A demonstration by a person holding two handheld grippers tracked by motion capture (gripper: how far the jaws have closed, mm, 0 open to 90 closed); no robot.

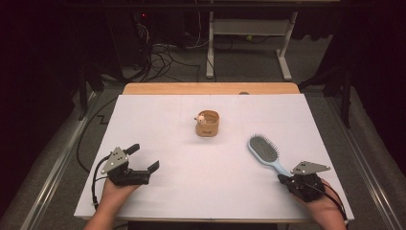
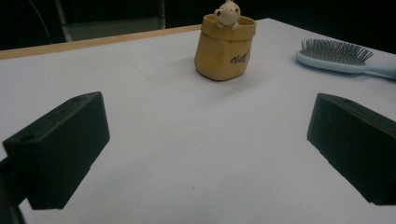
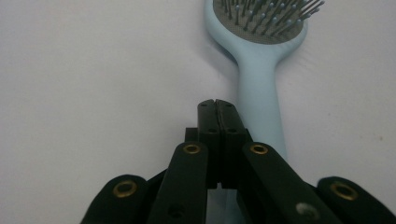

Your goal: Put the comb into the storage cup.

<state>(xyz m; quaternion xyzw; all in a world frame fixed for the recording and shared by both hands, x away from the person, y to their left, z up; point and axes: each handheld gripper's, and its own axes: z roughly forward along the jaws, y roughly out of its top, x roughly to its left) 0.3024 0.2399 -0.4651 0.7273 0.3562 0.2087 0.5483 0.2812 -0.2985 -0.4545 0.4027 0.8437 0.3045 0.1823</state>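
A light blue hairbrush [image 1: 264, 150] [image 2: 334, 56] [image 3: 259, 56] lies bristles up on the white table at the right. Its handle points toward the person. My right gripper [image 1: 282, 178] [image 3: 217, 105] is shut with nothing between its jaws. Its tips sit just left of the brush handle, near the handle's end. A tan pouch-shaped cup [image 1: 207, 125] [image 2: 225, 49] stands mid-table, with a small cream figure [image 1: 201, 118] [image 2: 227, 13] peeking over its rim. At the front left my left gripper [image 1: 143, 157] [image 2: 205, 140] is held open and empty, pointing toward the cup.
The white sheet [image 1: 191, 182] covers most of the table, with a wooden strip [image 1: 210, 88] along its far edge. Beyond that are a dark floor, cables and a white desk frame [image 1: 282, 57].
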